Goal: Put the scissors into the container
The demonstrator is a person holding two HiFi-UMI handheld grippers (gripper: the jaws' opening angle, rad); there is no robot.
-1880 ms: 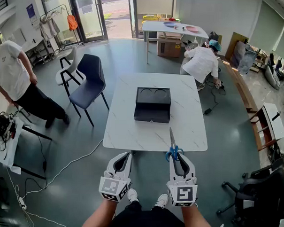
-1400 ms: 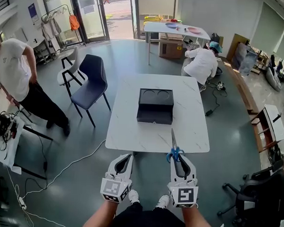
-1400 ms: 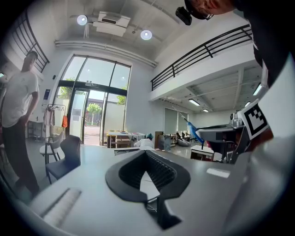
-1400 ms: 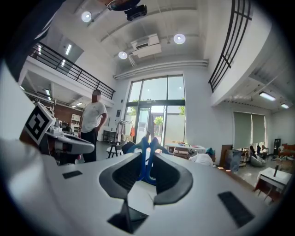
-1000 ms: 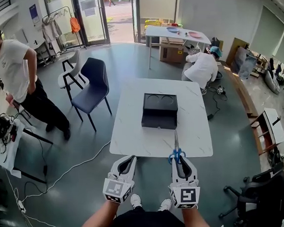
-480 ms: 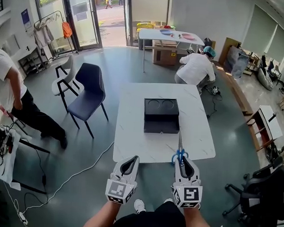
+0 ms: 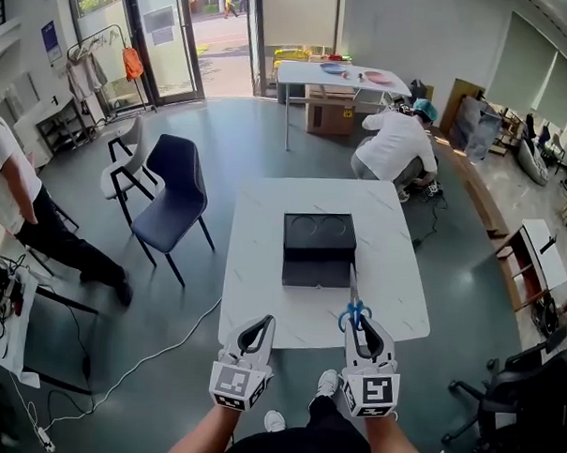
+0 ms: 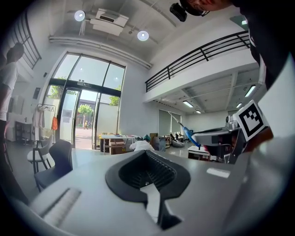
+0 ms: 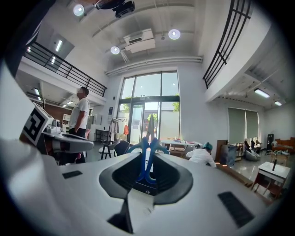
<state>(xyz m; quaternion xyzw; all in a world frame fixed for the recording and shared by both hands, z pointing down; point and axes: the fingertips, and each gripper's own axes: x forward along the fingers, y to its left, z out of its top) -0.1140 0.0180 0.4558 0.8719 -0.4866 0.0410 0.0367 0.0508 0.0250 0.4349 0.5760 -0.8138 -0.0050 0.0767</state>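
Observation:
Blue-handled scissors (image 7: 353,310) stand in my right gripper (image 7: 355,321), which is shut on their handles, blades pointing forward toward the black container (image 7: 318,249). That container has two round recesses at its far end and sits mid-way on the white marble table (image 7: 263,267). The scissor tips hover just short of its near wall. In the right gripper view the scissors (image 9: 148,148) rise upright between the jaws of my right gripper (image 9: 148,159). My left gripper (image 7: 261,322) hangs over the table's near edge, shut and holding nothing. The left gripper view shows my left gripper (image 8: 147,156) and the scissors (image 8: 188,134) off to the right.
A dark blue chair (image 7: 170,192) and a white chair (image 7: 124,153) stand left of the table. One person (image 7: 396,143) crouches beyond the table's far right corner; another (image 7: 17,209) stands at far left. A black office chair (image 7: 520,395) is at right. Cables (image 7: 137,355) trail on the floor.
The view and both grippers have come forward to the table. The scissors now reach over its near edge, close to the container. The person at left has shifted further left.

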